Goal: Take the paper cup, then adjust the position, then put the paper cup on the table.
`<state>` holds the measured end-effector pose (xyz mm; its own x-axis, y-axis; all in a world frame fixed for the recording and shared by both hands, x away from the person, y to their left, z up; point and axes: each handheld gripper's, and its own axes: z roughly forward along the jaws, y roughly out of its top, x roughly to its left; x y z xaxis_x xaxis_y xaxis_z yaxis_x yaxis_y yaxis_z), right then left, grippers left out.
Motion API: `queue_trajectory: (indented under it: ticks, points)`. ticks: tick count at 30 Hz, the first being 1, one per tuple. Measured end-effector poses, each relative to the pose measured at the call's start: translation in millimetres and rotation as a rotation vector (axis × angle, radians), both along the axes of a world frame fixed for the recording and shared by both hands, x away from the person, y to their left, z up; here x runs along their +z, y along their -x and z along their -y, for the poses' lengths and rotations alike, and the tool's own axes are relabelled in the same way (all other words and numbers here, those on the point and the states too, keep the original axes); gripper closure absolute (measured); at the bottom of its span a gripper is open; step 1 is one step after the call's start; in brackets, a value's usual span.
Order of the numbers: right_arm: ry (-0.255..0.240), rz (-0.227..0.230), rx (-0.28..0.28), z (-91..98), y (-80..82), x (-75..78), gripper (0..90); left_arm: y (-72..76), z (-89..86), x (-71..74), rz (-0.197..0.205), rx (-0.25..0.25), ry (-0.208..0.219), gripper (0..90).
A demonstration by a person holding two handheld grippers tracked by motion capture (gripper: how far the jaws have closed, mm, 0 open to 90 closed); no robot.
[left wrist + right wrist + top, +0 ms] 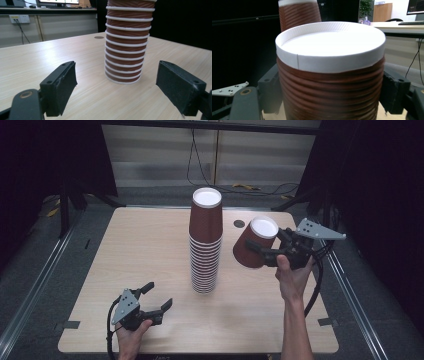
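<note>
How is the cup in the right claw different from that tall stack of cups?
The single cup is held off the table and tilted; the stack of cups stands upright on the table. The cup is gripped by the right claw; the stack is untouched. Both are ribbed brown paper, upside down, white bases showing.

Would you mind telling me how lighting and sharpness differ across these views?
High view: evenly lit table, dark surroundings. Left gripper view: cup stack sharp, soft glare on wood. Right gripper view: held cup close and slightly soft, its white base overexposed.
</note>
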<state>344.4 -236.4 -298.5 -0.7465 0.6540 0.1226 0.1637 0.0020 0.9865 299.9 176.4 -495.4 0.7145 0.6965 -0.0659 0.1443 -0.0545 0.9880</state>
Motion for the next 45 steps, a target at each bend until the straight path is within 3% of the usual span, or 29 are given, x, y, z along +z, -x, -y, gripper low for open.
queue_trajectory:
  ticks: [4, 5, 7, 9, 14, 15, 21, 25, 28, 37, 41, 45]
  points:
    - [0.004, -0.015, 0.016, -5.1, 1.9, -12.7, 21.0, 0.3, 7.1, 3.7, -0.005, -0.018, -0.009, 16.3]
    - [0.005, -0.02, 0.02, -6.7, 3.4, -15.2, 21.0, -0.2, 8.3, 3.6, -0.007, -0.03, 0.006, 16.3]
    - [0.003, -0.022, 0.029, -9.5, 5.3, -20.7, 21.1, -0.8, 12.9, 2.8, 0.001, -0.025, -0.039, 16.3]
    - [-0.001, -0.026, 0.03, -12.3, 7.9, -26.6, 21.1, -2.2, 15.6, 1.9, -0.005, -0.049, -0.048, 16.3]
    - [0.011, -0.042, 0.047, -22.0, 10.0, -39.8, 21.0, -2.9, 22.1, 4.6, -0.001, -0.094, -0.023, 16.2]
    - [-0.006, -0.05, 0.059, -25.4, 11.5, -45.0, 21.1, -3.3, 23.1, 5.5, 0.002, -0.097, -0.036, 16.1]
    - [0.008, -0.088, 0.109, -49.5, 12.1, -71.2, 21.1, 1.3, 33.5, 7.3, -0.022, -0.16, -0.03, 15.8]
    - [-0.003, -0.112, 0.126, -56.1, 14.1, -86.1, 21.0, 3.8, 38.3, 7.8, -0.023, -0.171, -0.033, 15.8]
    - [-0.004, -0.12, 0.136, -58.9, 14.2, -92.4, 21.0, 4.0, 41.0, 11.1, -0.013, -0.173, -0.041, 15.8]
    - [0.006, -0.123, 0.167, -69.7, 12.2, -97.3, 21.1, 0.2, 49.6, 19.4, -0.003, -0.221, -0.009, 15.7]
    - [0.018, -0.129, 0.174, -75.8, 11.8, -99.6, 21.1, -0.2, 52.2, 20.3, 0.003, -0.206, -0.013, 15.7]
    - [0.032, -0.136, 0.187, -81.8, 12.4, -105.1, 21.1, 0.7, 54.8, 19.0, 0.001, -0.235, -0.029, 15.7]
